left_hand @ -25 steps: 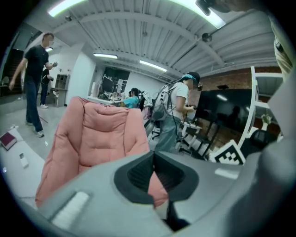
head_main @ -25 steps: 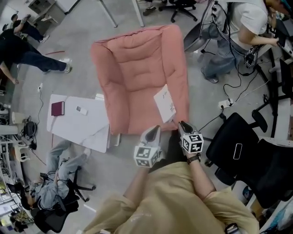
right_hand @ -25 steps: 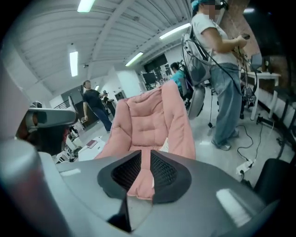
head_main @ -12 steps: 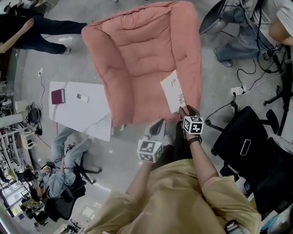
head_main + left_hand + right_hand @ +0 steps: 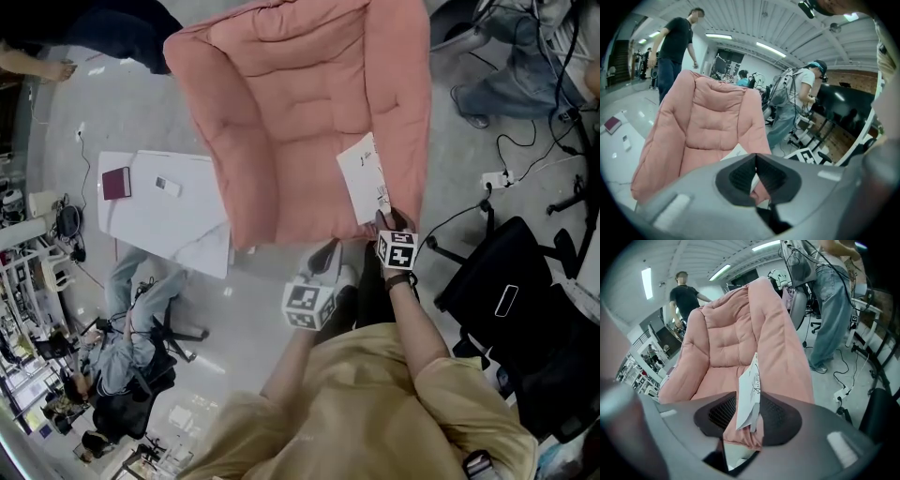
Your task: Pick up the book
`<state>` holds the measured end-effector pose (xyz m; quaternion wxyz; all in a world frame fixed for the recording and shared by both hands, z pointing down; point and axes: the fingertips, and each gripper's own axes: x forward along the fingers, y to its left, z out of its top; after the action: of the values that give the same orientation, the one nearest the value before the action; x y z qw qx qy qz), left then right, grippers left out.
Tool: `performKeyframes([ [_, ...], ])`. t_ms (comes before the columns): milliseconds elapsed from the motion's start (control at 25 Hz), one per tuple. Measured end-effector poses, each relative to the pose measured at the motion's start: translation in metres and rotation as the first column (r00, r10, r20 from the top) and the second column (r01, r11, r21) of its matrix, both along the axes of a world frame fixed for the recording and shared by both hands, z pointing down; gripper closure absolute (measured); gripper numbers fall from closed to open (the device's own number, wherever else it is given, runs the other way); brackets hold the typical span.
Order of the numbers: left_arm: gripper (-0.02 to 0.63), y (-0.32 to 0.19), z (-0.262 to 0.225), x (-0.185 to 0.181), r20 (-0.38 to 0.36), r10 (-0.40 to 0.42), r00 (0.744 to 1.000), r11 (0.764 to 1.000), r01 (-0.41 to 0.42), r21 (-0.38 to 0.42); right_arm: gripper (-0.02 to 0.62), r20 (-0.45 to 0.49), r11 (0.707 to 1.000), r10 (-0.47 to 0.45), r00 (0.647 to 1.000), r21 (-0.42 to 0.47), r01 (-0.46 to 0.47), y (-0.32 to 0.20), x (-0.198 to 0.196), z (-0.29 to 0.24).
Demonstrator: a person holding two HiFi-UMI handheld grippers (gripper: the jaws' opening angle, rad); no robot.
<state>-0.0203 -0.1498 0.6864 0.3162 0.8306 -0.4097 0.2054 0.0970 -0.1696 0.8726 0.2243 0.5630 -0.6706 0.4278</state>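
A thin white paperback book [image 5: 364, 183] stood on edge on the seat of the plush pink cushioned armchair [image 5: 281, 112], leaning against the armchair's right-hand armrest. The right gripper [image 5: 384, 217] was at the armchair's front edge, its jaws closing around the book's lower corner but not yet clearly pinching it. The left gripper [image 5: 325, 258], pads pressed together and empty, hung just off the armchair's front edge. A good grip probably needed the pads deeper along the cover and clear of the cushion fabric before lifting.

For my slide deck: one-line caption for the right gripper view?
Right gripper closing its jaws around a white book on a pink armchair.
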Motion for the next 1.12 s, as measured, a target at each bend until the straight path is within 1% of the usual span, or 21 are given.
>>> performKeyframes([
  [120, 0.603, -0.002, 0.004, -0.007, 0.001, -0.018, 1.000, 1.000, 0.018, -0.013, 0.433, -0.027, 1.000, -0.010, 1.000, -0.007, 0.010, -0.001, 0.000, 0.000],
  [200, 0.603, -0.004, 0.007, -0.012, 0.003, -0.026, 1.000, 1.000, 0.026, -0.016, 0.404, -0.046, 1.000, -0.017, 0.999, -0.015, 0.016, -0.002, 0.000, 0.002],
  [240, 0.603, -0.005, 0.008, -0.014, 0.003, -0.030, 1.000, 0.999, 0.030, -0.018, 0.403, -0.050, 1.000, -0.019, 0.999, -0.022, 0.018, -0.002, 0.000, 0.005],
  [520, 0.604, -0.005, 0.018, -0.024, 0.007, -0.055, 0.998, 0.998, 0.055, -0.036, 0.411, -0.020, 0.997, -0.049, 0.999, -0.061, 0.048, -0.008, -0.012, 0.027],
  [720, 0.603, 0.001, 0.026, -0.032, 0.021, -0.067, 0.998, 0.996, 0.068, -0.060, 0.410, 0.003, 0.991, -0.093, 0.996, -0.092, 0.093, -0.022, -0.034, 0.047],
  [840, 0.604, 0.003, 0.030, -0.035, 0.026, -0.080, 0.996, 0.994, 0.082, -0.073, 0.403, -0.016, 0.988, -0.093, 0.996, -0.125, 0.090, -0.030, -0.037, 0.062],
  [1000, 0.603, 0.003, 0.035, -0.042, 0.029, -0.113, 0.993, 0.990, 0.115, -0.081, 0.402, -0.083, 0.985, -0.078, 0.993, -0.158, 0.065, -0.036, -0.034, 0.084],
  [1040, 0.603, 0.003, 0.037, -0.044, 0.029, -0.122, 0.992, 0.989, 0.124, -0.081, 0.410, -0.104, 0.985, -0.074, 0.992, -0.162, 0.056, -0.037, -0.033, 0.088],
  [1120, 0.603, 0.003, 0.037, -0.050, 0.028, -0.139, 0.990, 0.987, 0.141, -0.079, 0.487, -0.146, 0.985, -0.059, 0.988, -0.170, 0.034, -0.038, -0.026, 0.091],
])
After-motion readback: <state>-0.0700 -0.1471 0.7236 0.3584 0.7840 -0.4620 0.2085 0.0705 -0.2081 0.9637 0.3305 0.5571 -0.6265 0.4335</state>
